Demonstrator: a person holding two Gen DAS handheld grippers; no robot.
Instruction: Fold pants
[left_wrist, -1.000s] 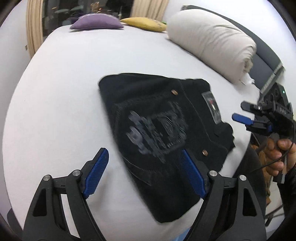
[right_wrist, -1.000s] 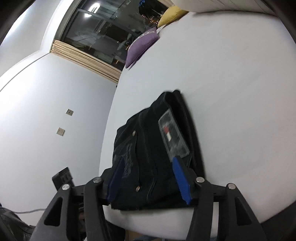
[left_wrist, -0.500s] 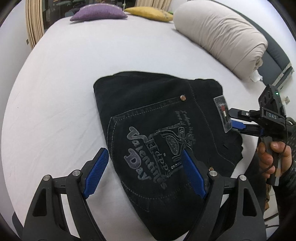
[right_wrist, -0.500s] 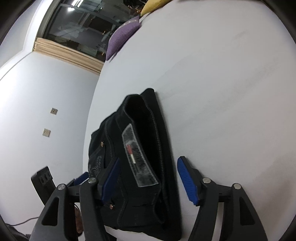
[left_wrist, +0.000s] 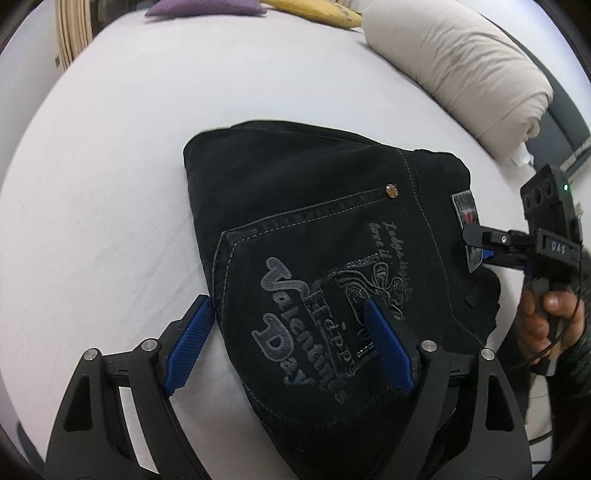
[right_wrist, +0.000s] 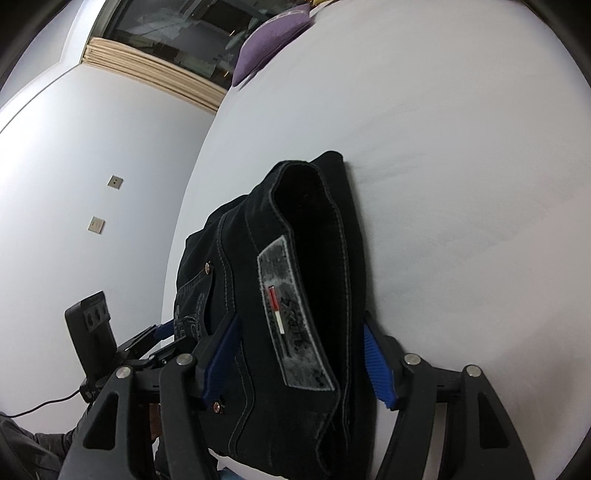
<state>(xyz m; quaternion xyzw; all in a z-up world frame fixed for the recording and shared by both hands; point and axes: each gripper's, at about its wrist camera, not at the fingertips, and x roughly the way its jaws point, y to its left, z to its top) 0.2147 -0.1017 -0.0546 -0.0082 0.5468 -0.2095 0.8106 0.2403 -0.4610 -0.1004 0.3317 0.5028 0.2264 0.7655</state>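
The black pants (left_wrist: 332, 236) lie folded into a thick bundle on the white bed (left_wrist: 110, 177), back pocket with grey lettering facing up. My left gripper (left_wrist: 291, 350) is open, its blue pads straddling the bundle's near edge. My right gripper (right_wrist: 301, 360) is open around the waistband end with the grey label (right_wrist: 291, 321); it also shows in the left wrist view (left_wrist: 484, 245) at the label. The left gripper shows in the right wrist view (right_wrist: 162, 332) at the bundle's far side.
A rolled cream duvet (left_wrist: 454, 62) lies at the back right. A purple pillow (left_wrist: 203, 6) and a yellow pillow (left_wrist: 314, 11) sit at the far end by a window (right_wrist: 192, 40). The bed's edge runs close beside the pants.
Both grippers have moved in toward the pants: the left pads now straddle the near edge, the right pads now straddle the waistband end. The bundle looks larger in both views.
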